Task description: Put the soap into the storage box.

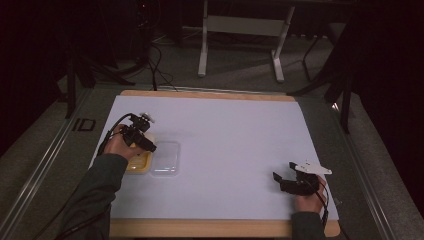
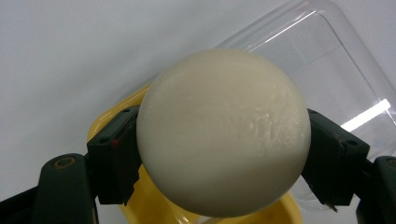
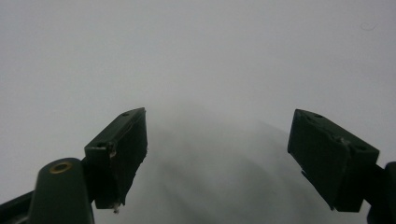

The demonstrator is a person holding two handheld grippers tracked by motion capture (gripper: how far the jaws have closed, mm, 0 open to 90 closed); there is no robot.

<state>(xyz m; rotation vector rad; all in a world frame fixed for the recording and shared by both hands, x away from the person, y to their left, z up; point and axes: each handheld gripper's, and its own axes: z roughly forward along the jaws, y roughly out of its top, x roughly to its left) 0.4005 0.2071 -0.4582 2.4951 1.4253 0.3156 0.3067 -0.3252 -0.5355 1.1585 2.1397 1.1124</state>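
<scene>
White ball point(image 2: 223, 133) clamped between left claw point(image 2: 223, 154) jaws.

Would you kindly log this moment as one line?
left gripper: shut on white ball | over yellow container | clear lid beside | right gripper: open

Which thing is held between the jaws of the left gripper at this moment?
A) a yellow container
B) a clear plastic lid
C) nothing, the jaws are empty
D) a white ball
D: in the left gripper view the two black jaws of the left gripper press on both sides of a white ball, which is above the yellow container, with the clear lid lying beside it.
</scene>
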